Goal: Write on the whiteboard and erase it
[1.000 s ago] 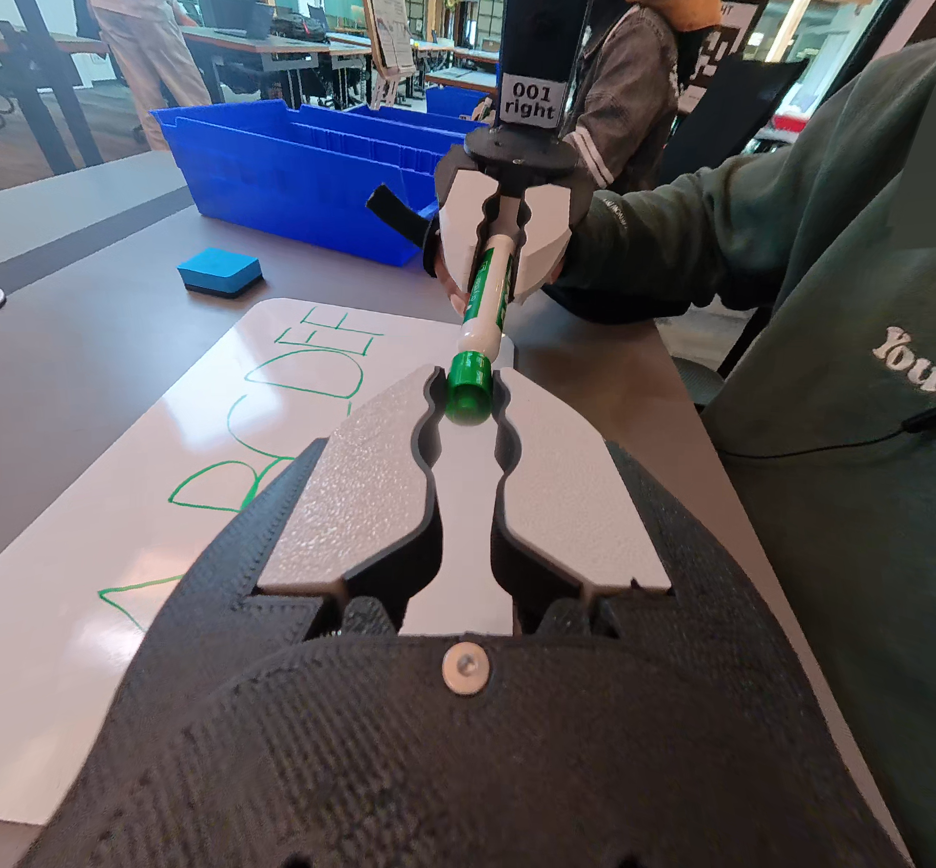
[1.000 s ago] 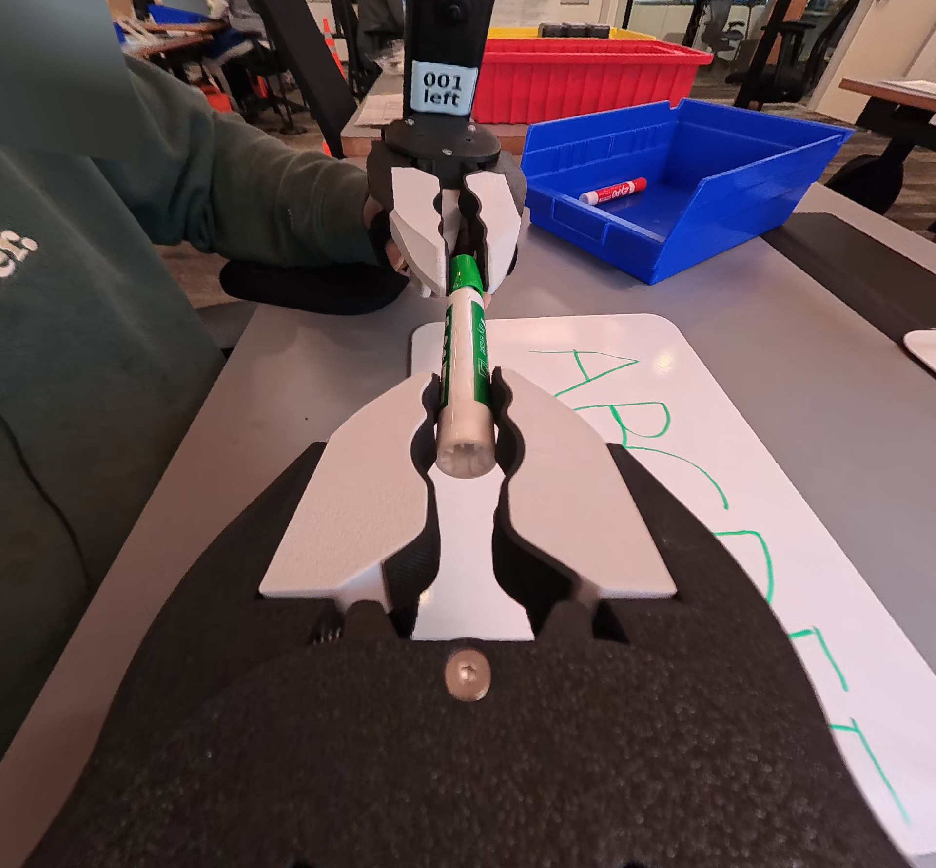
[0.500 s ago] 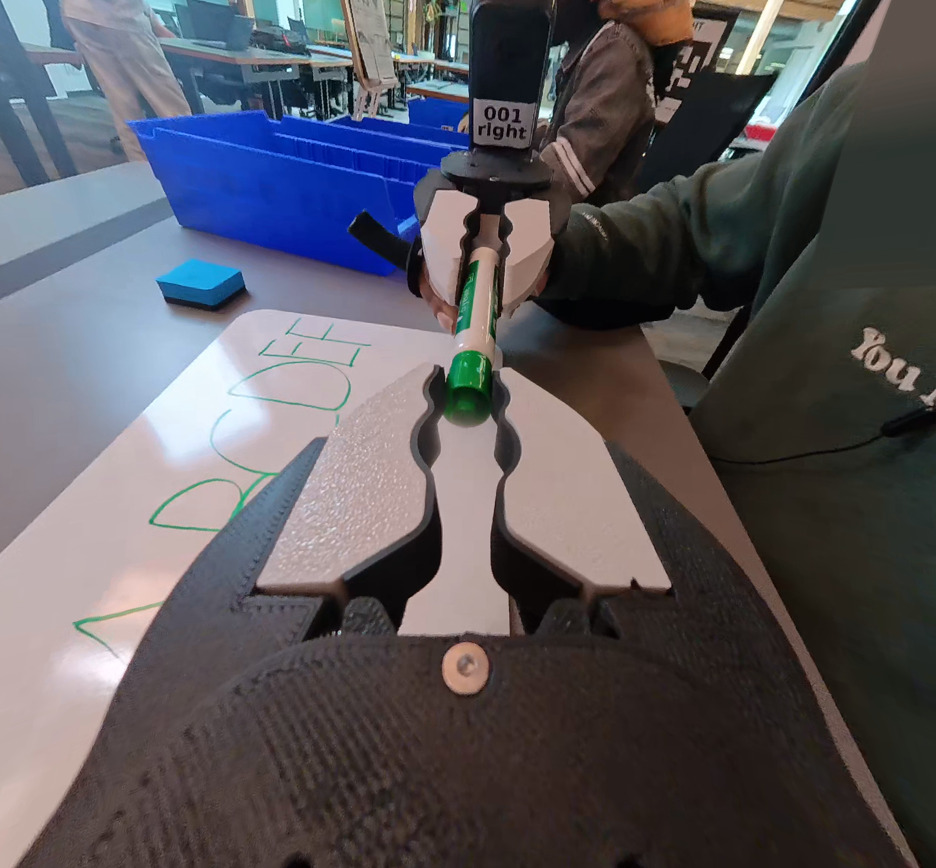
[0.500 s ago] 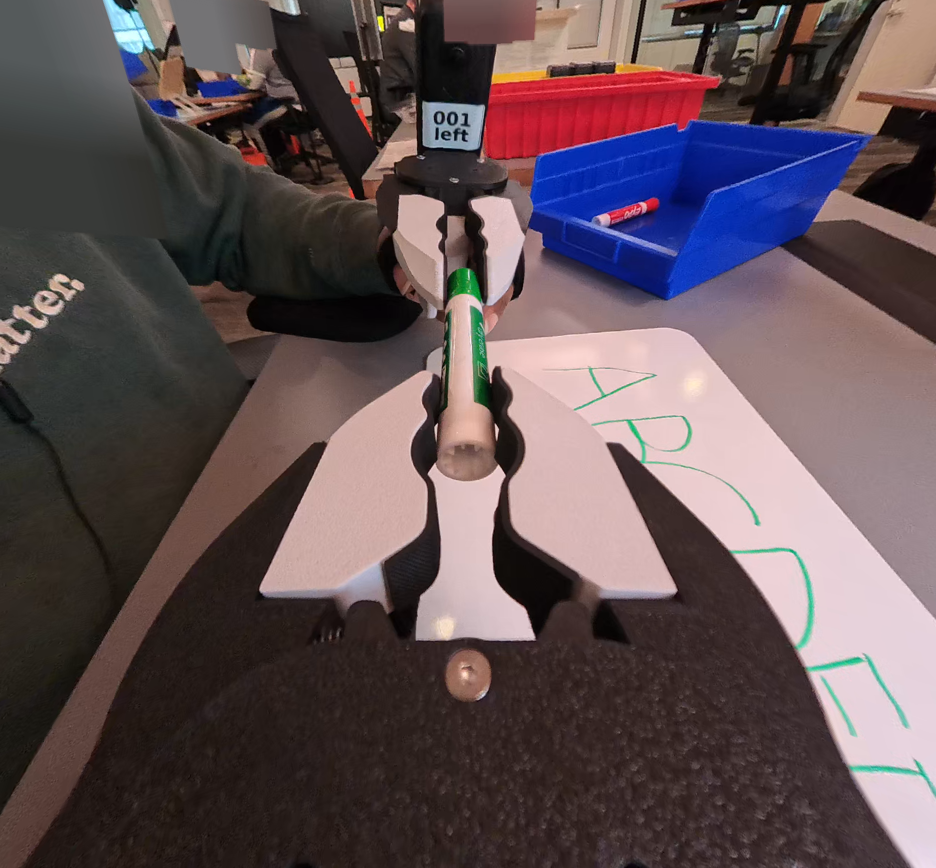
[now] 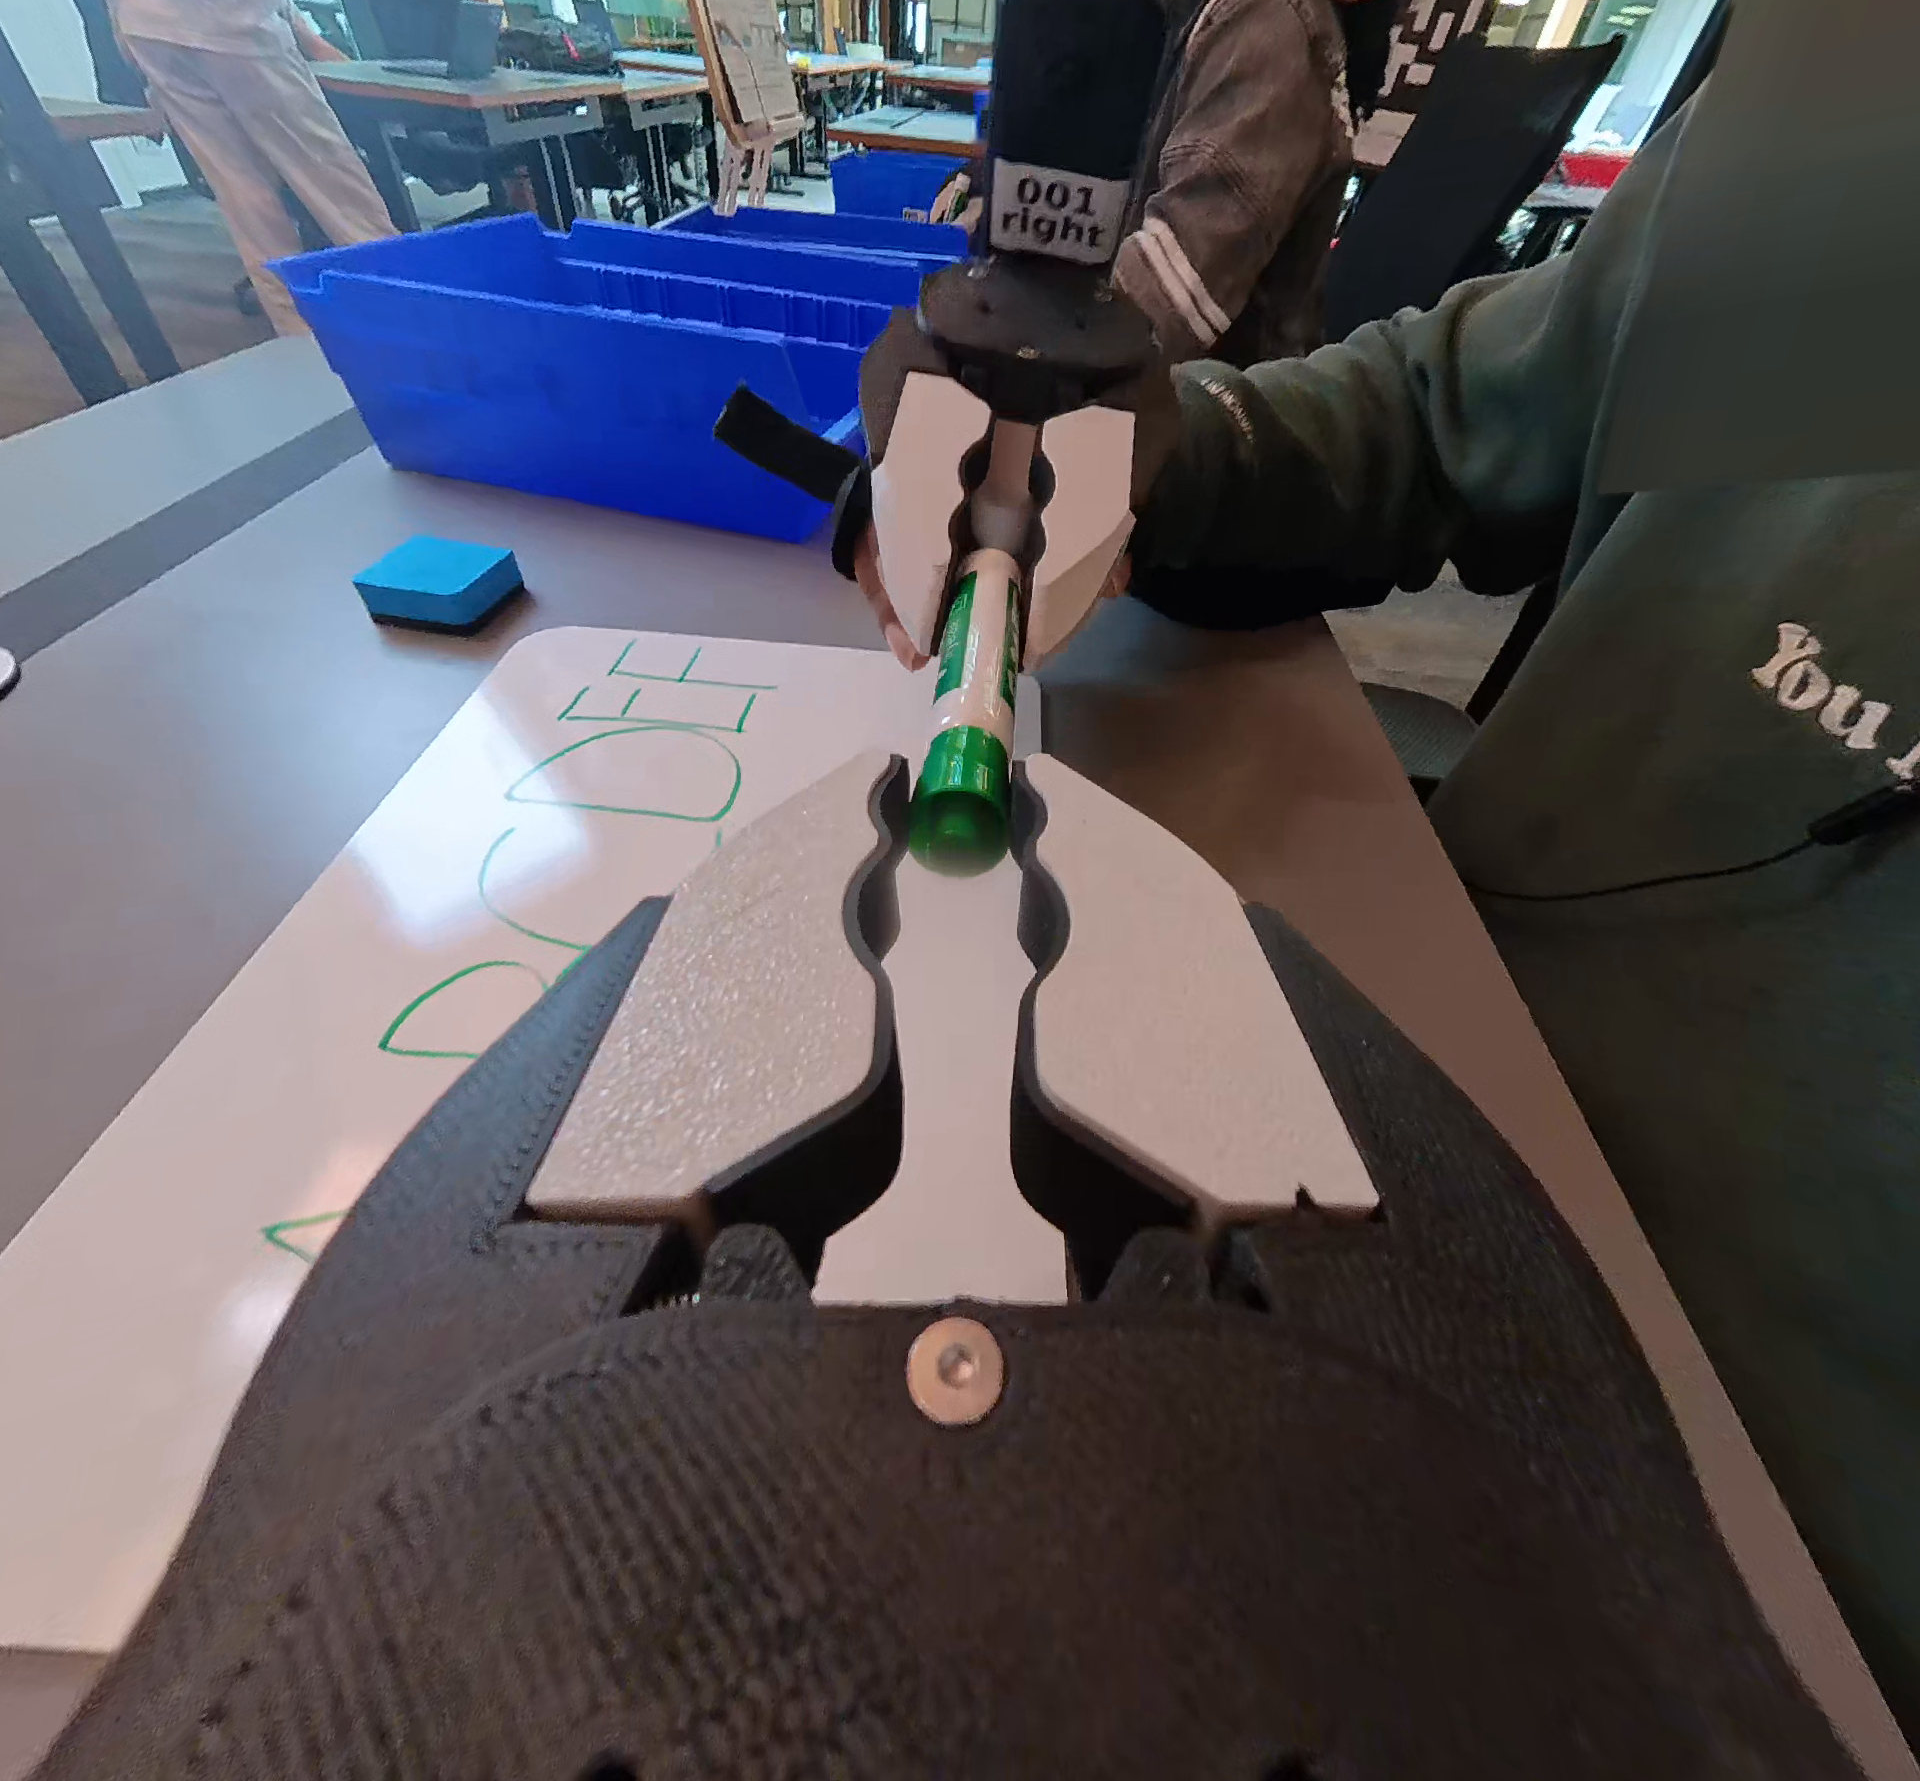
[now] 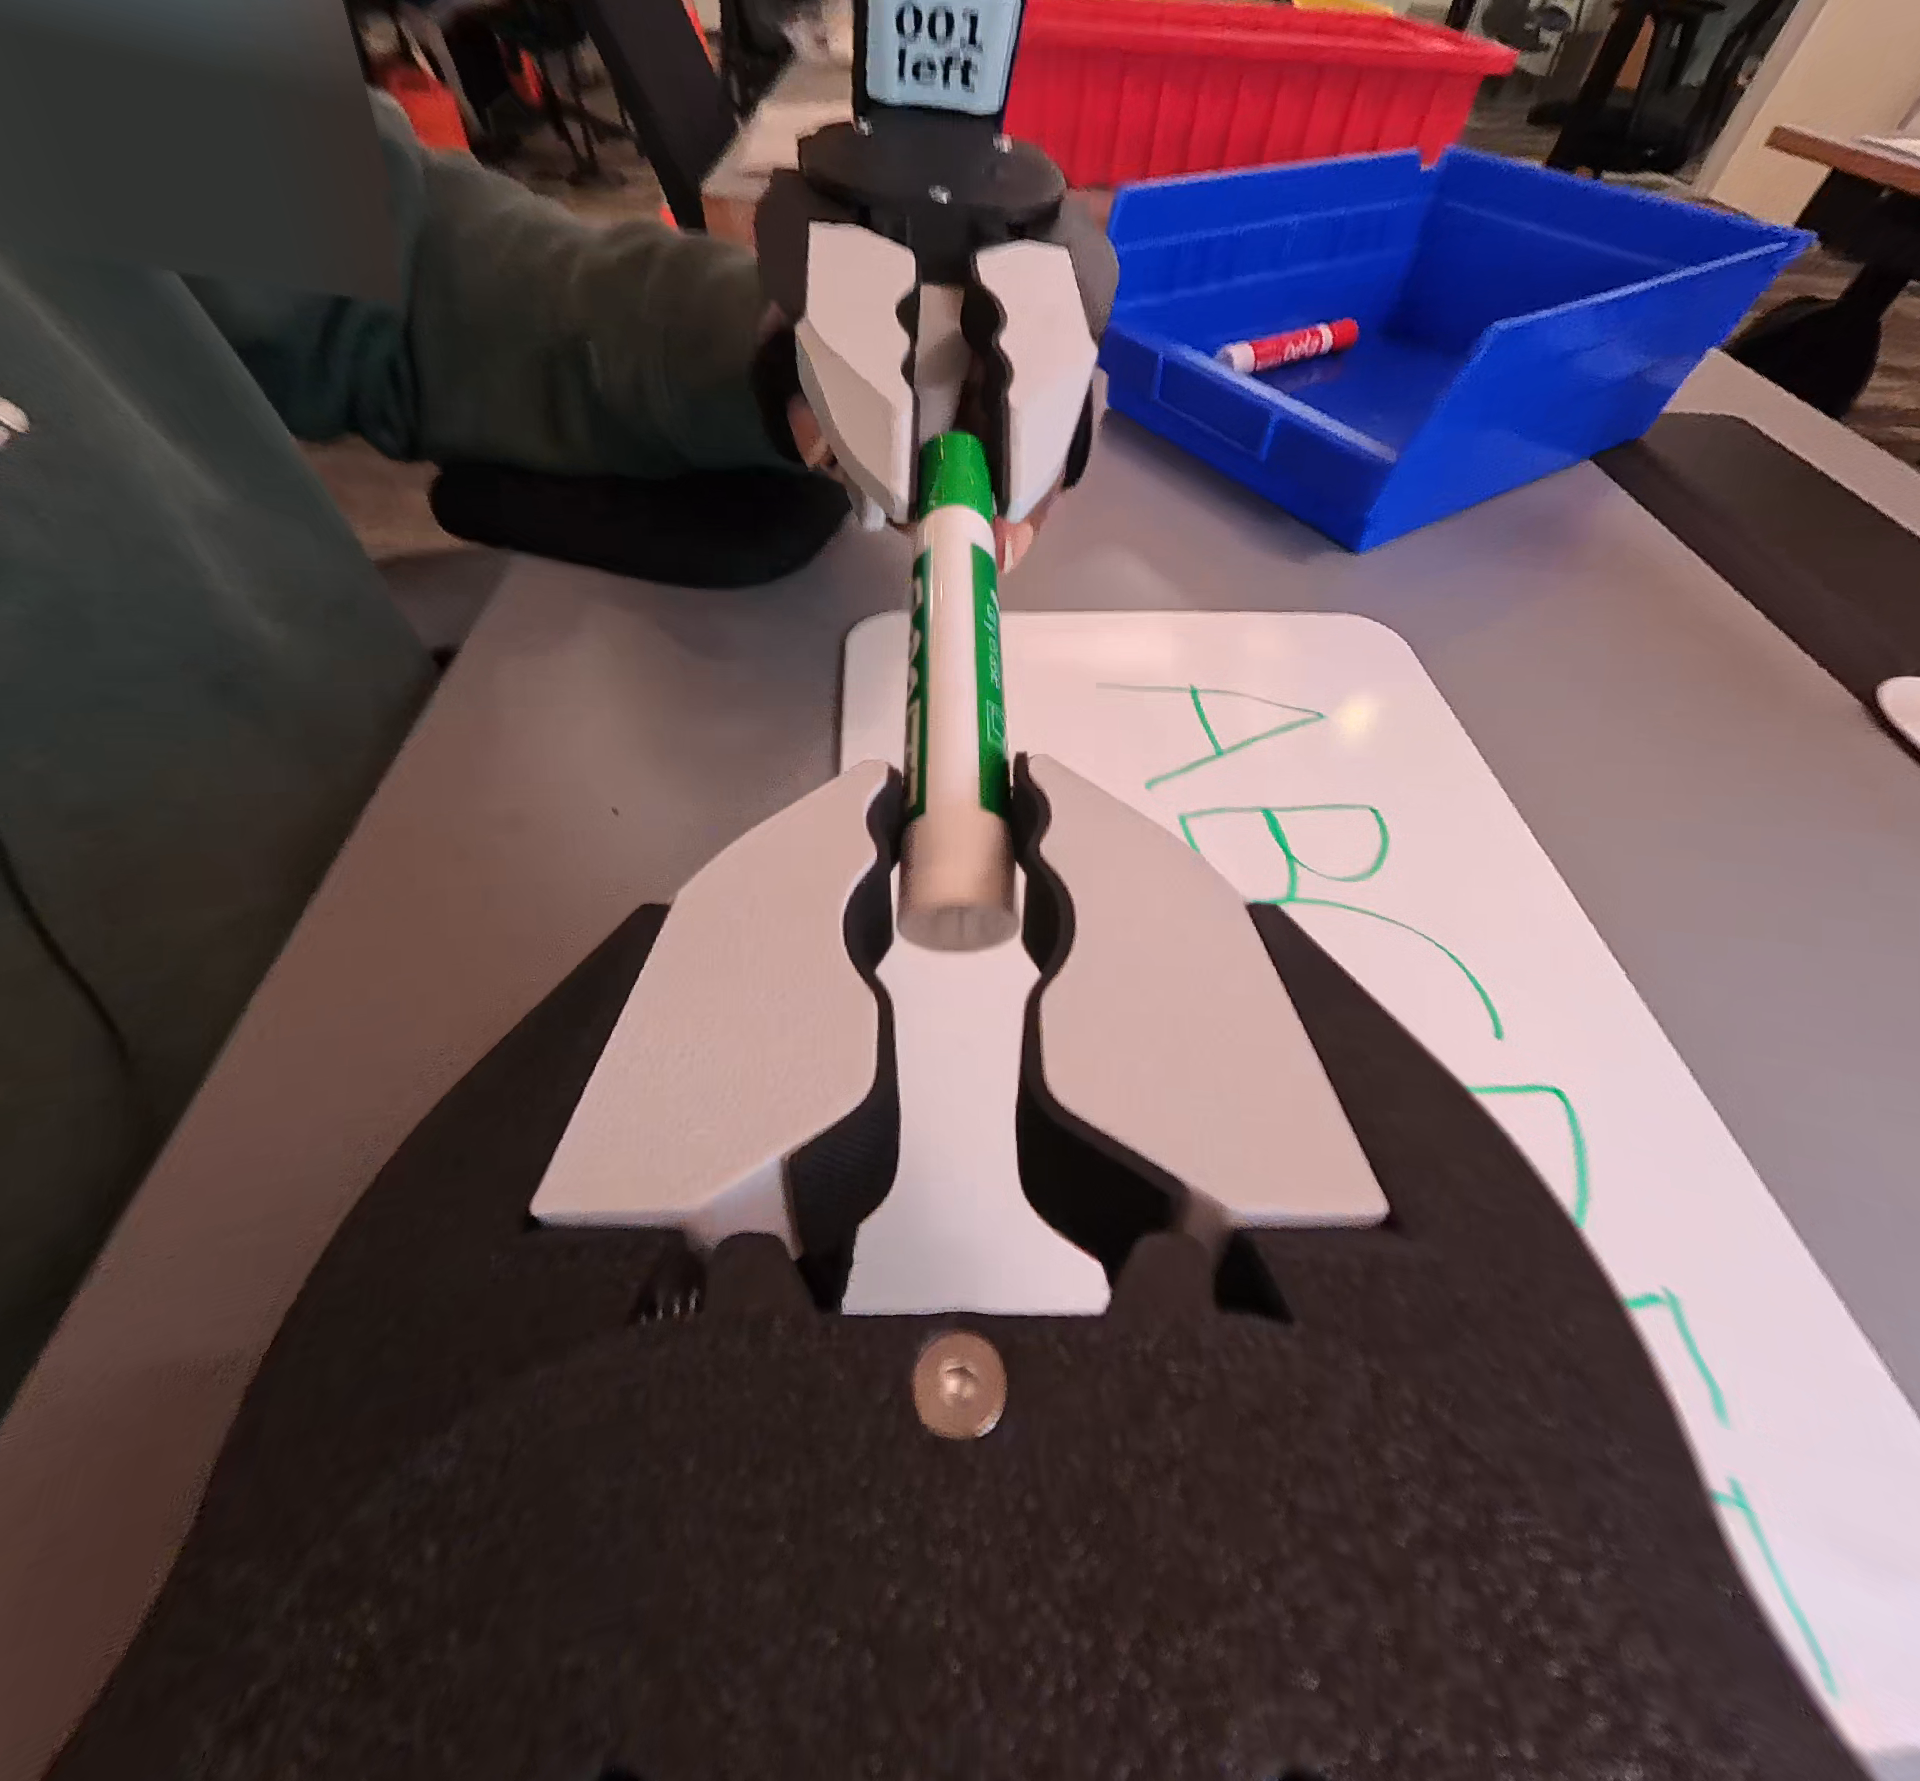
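A green-and-white marker (image 6: 956, 692) hangs level between my two grippers, above the near edge of the whiteboard (image 6: 1299, 796). My right gripper (image 6: 956, 796) is shut on the white back end of its barrel. My left gripper (image 5: 958, 796) is shut on the marker's green cap (image 5: 961, 796), which sits on the barrel. Each gripper faces the other: the right one shows in the left wrist view (image 5: 997, 578), the left one in the right wrist view (image 6: 951, 474). The whiteboard (image 5: 312, 1056) bears green letters. A blue eraser (image 5: 436, 578) lies on the table beyond its far corner.
A blue bin (image 6: 1455, 443) holding a red marker (image 6: 1288, 344) stands on the grey table (image 6: 623, 692), with a red bin (image 6: 1226, 90) behind it. Another blue bin (image 5: 582, 370) stands beyond the eraser. The holder's green sleeve (image 5: 1403, 443) and people are nearby. The grippers' ends are close to 7 centimeters from one another.
Both grippers have kept their hold on the marker, with the cap still on the barrel. The pair has shifted slightly over the board's near edge.
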{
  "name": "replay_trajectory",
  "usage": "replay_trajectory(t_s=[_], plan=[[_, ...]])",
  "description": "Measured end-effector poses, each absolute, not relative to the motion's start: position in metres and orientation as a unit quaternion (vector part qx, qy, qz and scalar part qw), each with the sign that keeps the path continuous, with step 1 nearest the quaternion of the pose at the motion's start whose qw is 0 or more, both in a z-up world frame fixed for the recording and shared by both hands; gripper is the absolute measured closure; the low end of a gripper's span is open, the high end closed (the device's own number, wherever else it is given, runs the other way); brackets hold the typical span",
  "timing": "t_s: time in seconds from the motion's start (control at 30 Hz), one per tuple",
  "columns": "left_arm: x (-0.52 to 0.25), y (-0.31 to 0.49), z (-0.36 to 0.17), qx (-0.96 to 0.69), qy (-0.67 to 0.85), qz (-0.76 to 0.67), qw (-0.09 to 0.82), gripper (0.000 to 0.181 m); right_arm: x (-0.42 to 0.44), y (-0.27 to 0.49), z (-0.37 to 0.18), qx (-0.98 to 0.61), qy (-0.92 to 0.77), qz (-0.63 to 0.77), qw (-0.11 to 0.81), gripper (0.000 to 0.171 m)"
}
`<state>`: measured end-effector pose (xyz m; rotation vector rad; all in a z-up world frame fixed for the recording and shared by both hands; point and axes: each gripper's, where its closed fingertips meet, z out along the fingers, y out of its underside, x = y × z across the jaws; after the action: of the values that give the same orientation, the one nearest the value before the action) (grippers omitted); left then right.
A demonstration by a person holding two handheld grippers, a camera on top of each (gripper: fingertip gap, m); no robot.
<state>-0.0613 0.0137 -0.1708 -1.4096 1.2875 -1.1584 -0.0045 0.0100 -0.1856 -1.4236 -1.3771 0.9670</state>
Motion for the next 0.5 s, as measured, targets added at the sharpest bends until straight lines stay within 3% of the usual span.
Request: replay_trajectory(t_s=[0.33, 0.5], plan=[[-0.064, 0.027, -0.191, -0.620, 0.543, -0.370, 0.429, 0.162, 0.005, 0.022, -0.205, -0.590, -0.646, 0.171, 0.454, 0.142], [-0.052, 0.020, -0.194, -0.616, 0.561, -0.355, 0.423, 0.162, -0.009, 0.022, -0.210, -0.602, -0.660, 0.140, 0.428, 0.137]])
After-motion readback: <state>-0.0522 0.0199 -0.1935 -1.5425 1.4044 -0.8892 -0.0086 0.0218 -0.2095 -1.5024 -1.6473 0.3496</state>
